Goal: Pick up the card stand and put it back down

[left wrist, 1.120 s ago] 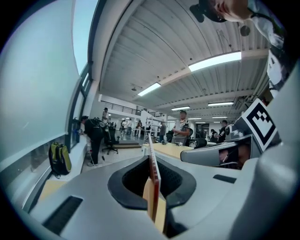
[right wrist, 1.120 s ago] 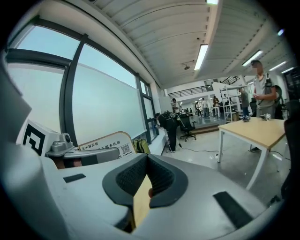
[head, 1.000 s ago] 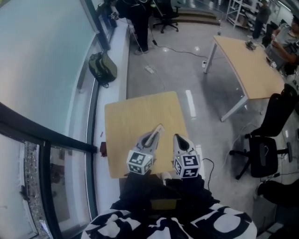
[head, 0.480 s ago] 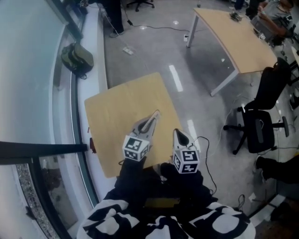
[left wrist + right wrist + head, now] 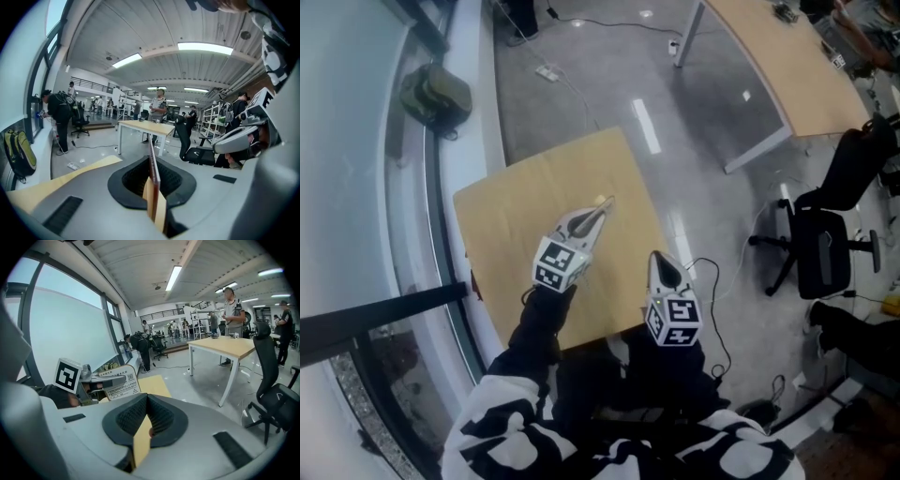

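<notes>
holding one card stand (image 5: pixel 119 383) in left gripper (image 5: pixel 600 206)

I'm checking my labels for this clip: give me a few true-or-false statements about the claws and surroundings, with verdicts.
The left claw is shut on the card stand. True.
The right claw also grips the card stand. False: it is shut, empty, near the table's right edge.
A green backpack lies by the window. True.
The black office chair stands left of the table. False: it stands to its right.
</notes>
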Motion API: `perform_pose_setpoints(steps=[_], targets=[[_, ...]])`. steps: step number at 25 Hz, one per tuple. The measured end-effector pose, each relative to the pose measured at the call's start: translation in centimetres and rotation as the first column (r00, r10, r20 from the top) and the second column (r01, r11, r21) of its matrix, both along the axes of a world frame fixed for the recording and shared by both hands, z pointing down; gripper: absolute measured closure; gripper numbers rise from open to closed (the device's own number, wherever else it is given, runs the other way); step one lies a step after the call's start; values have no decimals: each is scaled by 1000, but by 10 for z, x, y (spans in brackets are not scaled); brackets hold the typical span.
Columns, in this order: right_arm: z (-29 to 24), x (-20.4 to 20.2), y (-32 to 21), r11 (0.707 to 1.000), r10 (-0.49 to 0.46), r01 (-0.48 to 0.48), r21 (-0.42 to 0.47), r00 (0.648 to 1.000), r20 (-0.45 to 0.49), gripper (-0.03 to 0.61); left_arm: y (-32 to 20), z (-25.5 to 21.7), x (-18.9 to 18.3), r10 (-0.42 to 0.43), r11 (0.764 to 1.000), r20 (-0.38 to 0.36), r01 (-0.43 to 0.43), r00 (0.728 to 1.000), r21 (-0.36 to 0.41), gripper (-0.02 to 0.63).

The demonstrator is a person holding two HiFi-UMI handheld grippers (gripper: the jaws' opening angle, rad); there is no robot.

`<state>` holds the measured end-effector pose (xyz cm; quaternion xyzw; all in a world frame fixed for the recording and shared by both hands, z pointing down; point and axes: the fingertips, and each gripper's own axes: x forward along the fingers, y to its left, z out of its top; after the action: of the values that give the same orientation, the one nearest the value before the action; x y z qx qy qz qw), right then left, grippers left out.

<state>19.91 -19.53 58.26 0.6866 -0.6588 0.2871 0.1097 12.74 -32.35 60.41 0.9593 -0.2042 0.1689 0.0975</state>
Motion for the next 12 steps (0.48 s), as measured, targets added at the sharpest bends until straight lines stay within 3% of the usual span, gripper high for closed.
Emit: perform_pose_setpoints(steps=[6,12], targets=[[12,-1,-22,1000,6,-6,-27,1000,-2,557,-34,36,-2,100,993,-18,-101,995,-63,591],[26,-3,-24,997,-7,7,-72,1000,-6,557,-33,65,9,236,963,-58,-242,970,-118,591]])
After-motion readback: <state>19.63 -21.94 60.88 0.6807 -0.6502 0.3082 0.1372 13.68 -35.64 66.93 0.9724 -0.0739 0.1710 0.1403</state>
